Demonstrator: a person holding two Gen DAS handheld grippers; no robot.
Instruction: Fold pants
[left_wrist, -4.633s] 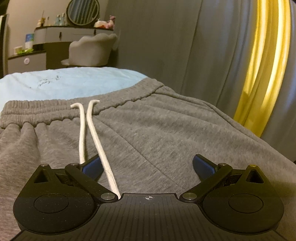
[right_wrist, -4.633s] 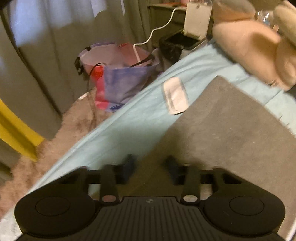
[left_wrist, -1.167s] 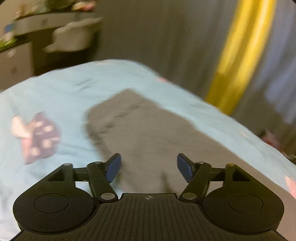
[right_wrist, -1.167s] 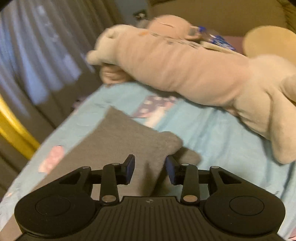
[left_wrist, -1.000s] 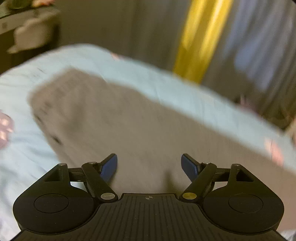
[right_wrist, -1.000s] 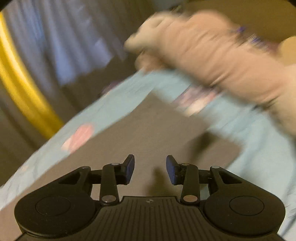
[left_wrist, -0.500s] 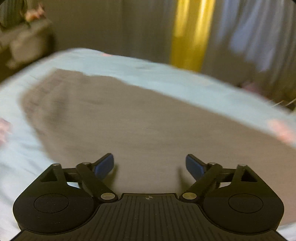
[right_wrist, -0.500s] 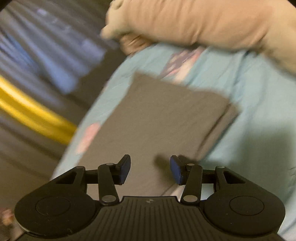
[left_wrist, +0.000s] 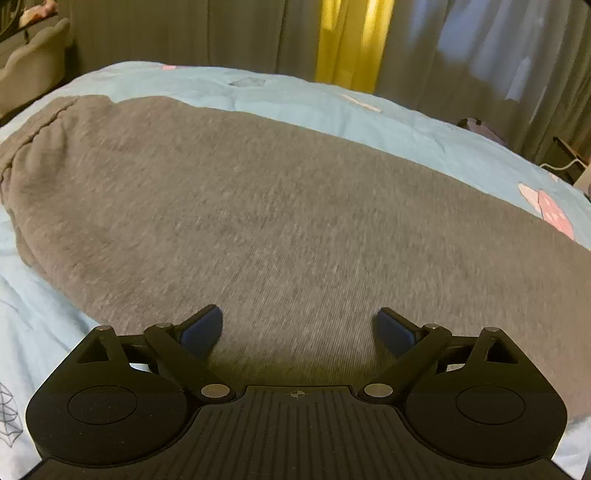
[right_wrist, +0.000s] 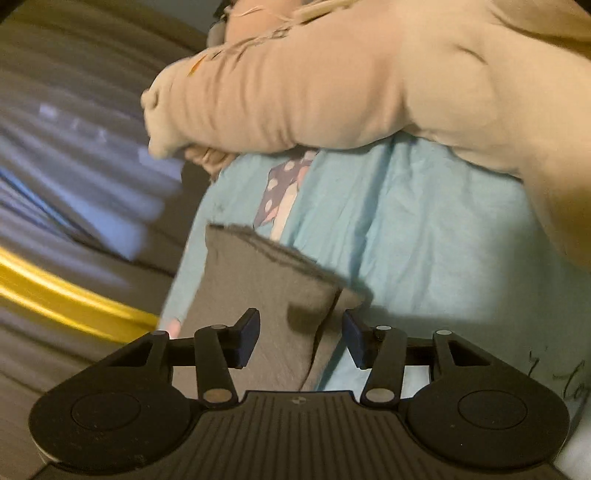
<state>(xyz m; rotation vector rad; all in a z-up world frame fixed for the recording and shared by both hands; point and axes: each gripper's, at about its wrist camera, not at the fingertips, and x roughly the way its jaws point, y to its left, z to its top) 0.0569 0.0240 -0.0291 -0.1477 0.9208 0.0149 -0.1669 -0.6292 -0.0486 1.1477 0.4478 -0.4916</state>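
Observation:
The grey sweatpants (left_wrist: 266, 206) lie folded lengthwise on a light blue bed sheet (left_wrist: 332, 107), with the gathered waistband (left_wrist: 22, 155) at the far left. My left gripper (left_wrist: 297, 326) is open and empty, low over the pants' near edge. In the right wrist view the leg ends (right_wrist: 258, 273) lie stacked, the lower layer sticking out to the right. My right gripper (right_wrist: 299, 338) is open and empty, its jaws standing either side of the leg ends' right edge.
A large beige plush toy (right_wrist: 332, 81) lies on the bed just beyond the leg ends. Grey curtains with a yellow strip (left_wrist: 347, 40) hang behind the bed. A grey chair (left_wrist: 26, 62) stands at the far left. The sheet has printed cartoon patches (right_wrist: 284, 188).
Both grippers swung across the bed and came down lower. The left now faces the pants' long side, jaws wider apart. The right closed in on the leg ends and opened wider.

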